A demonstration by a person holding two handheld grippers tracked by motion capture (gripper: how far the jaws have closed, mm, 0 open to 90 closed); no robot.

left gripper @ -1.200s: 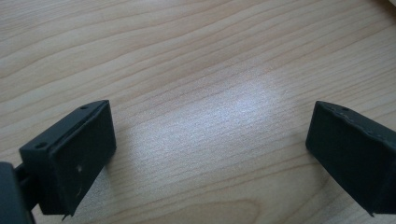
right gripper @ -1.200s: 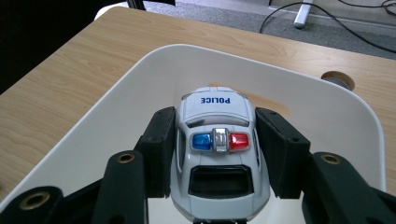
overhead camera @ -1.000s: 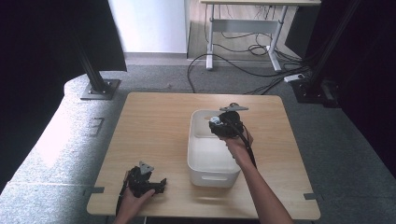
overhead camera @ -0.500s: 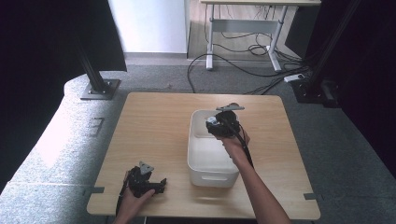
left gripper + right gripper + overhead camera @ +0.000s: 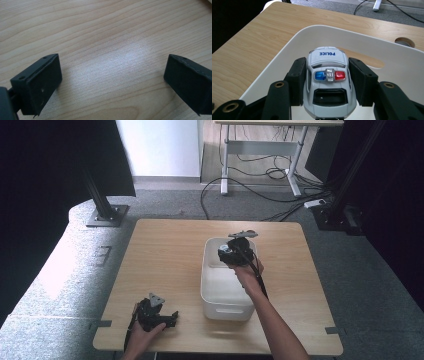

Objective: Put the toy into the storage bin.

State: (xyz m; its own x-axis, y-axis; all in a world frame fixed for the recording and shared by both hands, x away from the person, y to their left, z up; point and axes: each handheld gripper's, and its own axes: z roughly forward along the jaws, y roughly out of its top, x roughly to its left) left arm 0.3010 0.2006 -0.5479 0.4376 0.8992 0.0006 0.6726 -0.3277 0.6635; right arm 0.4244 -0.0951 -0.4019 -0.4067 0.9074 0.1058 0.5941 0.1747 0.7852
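The right hand-held gripper (image 5: 328, 82) is clamped on a toy police car (image 5: 328, 85), held over the far end of the white bin (image 5: 214, 285) at centre frame. Pickup looks done; lowering and release remain. The left hand-held gripper (image 5: 112, 82) rests released on the bench (image 5: 165, 255), lower left.

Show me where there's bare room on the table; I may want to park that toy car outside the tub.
The table is bare left of the white tub, from its far edge down to the left tongs. A narrower bare strip runs between the tub and the table's right edge. It is crowded over the tub's far end, where the right tongs grip the police car.
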